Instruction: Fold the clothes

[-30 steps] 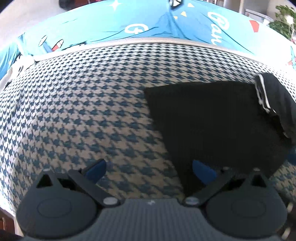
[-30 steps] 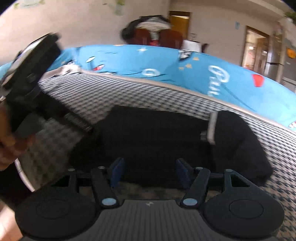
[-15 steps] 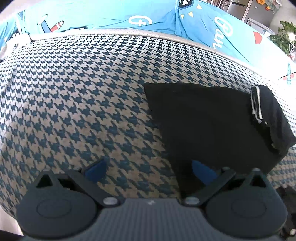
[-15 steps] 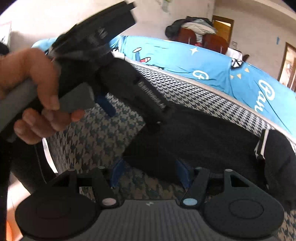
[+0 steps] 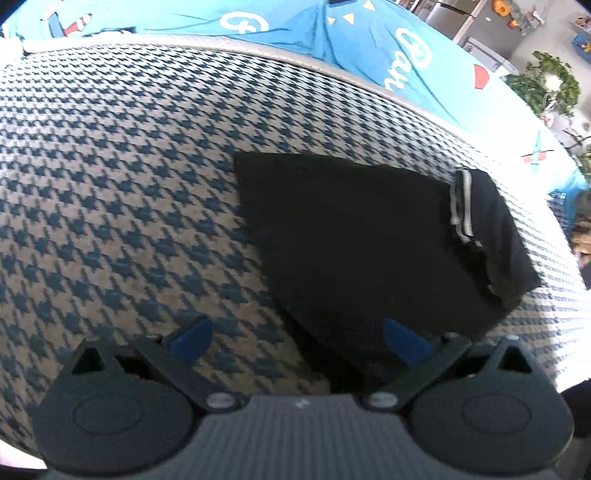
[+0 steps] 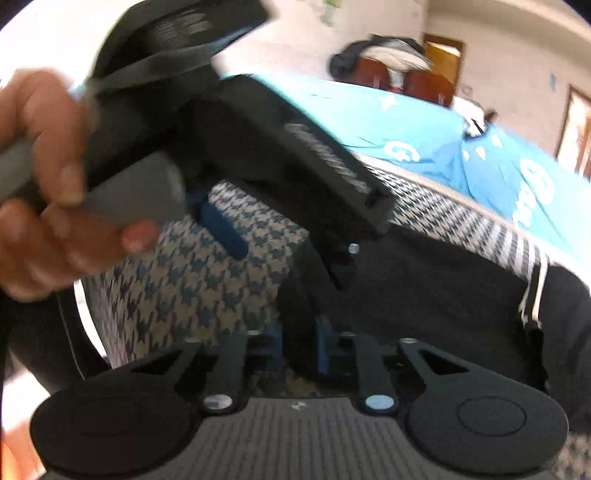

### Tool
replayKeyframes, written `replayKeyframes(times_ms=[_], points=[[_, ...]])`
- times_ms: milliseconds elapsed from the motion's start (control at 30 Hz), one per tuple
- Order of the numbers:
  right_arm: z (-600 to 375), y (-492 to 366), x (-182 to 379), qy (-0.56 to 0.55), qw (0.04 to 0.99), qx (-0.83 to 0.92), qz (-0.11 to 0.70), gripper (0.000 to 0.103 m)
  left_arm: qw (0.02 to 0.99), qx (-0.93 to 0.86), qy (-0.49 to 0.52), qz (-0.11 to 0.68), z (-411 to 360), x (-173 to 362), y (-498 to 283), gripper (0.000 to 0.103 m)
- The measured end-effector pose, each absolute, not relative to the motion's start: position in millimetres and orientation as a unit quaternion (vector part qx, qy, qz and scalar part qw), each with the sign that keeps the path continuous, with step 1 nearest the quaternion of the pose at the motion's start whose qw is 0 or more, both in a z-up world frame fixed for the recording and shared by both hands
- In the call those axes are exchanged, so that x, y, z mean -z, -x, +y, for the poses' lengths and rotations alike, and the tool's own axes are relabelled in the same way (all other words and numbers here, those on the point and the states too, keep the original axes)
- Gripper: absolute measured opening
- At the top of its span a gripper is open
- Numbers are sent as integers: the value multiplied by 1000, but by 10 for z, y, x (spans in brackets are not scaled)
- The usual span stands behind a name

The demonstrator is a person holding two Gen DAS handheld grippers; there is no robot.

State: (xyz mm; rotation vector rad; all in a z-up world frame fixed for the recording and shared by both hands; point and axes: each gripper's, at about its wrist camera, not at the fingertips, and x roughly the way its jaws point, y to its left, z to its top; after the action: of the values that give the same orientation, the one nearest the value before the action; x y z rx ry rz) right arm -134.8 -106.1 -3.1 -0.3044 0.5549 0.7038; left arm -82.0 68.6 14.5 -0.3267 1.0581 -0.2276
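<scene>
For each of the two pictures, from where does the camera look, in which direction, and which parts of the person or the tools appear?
Left wrist: sits on the left gripper, open, looking down onto the houndstooth cover and the black garment; no hand shows.
Right wrist: sits on the right gripper, closed on the garment's near edge, facing across the bed; the person's left hand and its gripper fill the upper left.
Shared: the black garment, the houndstooth cover, the blue sheet.

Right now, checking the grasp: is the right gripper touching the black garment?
Touching. The right wrist view shows the right gripper closed on the black garment's near corner.
</scene>
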Motion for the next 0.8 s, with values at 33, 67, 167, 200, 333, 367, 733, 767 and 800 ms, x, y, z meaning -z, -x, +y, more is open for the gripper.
replayKeyframes(times_ms=[33,67,167,200,333,367,733,767,800], points=[[-1111,1315,14,125,892,-339,273,12,842,116,162,502,683,-145,816,103],[-1161,1282,-4,104,893,-339,278,12,838,124,171,503,679,-143,808,103],[-1310,1184,-56,41,893,-338,294,12,829,143,193,505,667,-140,784,103],[-1360,1151,-74,19,892,-337,299,12,824,155,205,505,657,-136,775,103],[-1451,1095,-89,-11,889,-339,307,12,810,191,234,503,585,-127,724,93],[-1441,1100,-78,-4,889,-340,307,12,810,191,231,504,562,-119,707,86],[-1266,1246,47,96,893,-336,285,42,810,191,232,504,504,-94,649,70],[-1245,1264,61,106,892,-338,281,45,810,191,232,504,508,-99,650,70],[-1220,1281,80,116,891,-341,277,48,810,192,233,503,510,-105,650,70]])
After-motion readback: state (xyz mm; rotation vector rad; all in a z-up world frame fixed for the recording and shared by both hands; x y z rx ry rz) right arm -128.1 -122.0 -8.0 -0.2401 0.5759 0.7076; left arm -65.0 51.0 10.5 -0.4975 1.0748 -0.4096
